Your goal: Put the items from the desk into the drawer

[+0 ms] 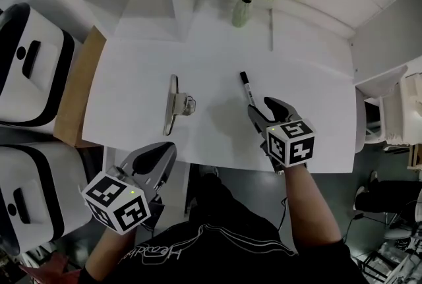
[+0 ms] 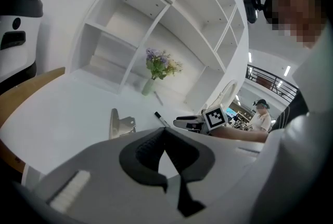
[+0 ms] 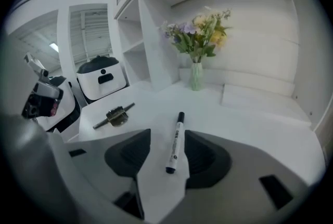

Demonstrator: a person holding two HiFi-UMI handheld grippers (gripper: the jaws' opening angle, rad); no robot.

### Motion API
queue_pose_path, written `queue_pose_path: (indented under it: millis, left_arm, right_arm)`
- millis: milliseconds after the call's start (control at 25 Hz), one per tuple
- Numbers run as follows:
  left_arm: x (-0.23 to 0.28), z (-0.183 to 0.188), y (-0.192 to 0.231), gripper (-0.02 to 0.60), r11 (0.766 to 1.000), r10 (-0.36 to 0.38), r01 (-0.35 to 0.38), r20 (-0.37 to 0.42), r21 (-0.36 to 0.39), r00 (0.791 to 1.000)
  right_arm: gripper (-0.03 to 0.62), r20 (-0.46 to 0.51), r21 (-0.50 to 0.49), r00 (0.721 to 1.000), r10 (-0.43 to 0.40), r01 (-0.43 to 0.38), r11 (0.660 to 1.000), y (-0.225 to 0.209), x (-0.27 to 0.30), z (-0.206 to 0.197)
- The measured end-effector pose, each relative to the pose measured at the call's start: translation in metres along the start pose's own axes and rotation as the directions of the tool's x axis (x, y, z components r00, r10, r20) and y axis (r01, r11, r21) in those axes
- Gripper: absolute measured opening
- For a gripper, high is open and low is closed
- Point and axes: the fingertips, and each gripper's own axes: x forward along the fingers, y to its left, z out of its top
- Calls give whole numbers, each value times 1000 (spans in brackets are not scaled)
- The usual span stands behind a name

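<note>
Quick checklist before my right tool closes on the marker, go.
1. Marker lies between the right tool's jaws: ok.
2. Right tool's jaws apart, not yet gripping: ok.
3. Binder clip lies apart from the marker, out of the way: ok.
4. Left tool empty, jaws apart, held below the desk edge: ok.
5. Drawer open to receive the marker: cannot tell.
</note>
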Motion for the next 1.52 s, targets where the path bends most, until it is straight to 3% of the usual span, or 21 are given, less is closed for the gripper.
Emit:
queue_pose_path:
  millis: [520,600,1080,1520]
  left_arm:
    - [3,-8,18,9,999,21,-22,-25,-28,999]
    - [3,-9,19,9,999,25,-26,-28,-26,999]
    - [-2,-7,20,9,999,32,-32,-14,-18,999]
    - [-17,-11,12,9,1000,26,-26,0,-12,1000]
  right_arm:
    - [173,-148,-17,987,-56,54,998,-13,43,-32]
    - [130,-147,-17,987,-64,63,998,-14,44,-33]
    - [87,-163,-9,983,-88,87,996,-14,44,-34]
    - [80,-127,105,988,-89,103,989,-15,31,-32]
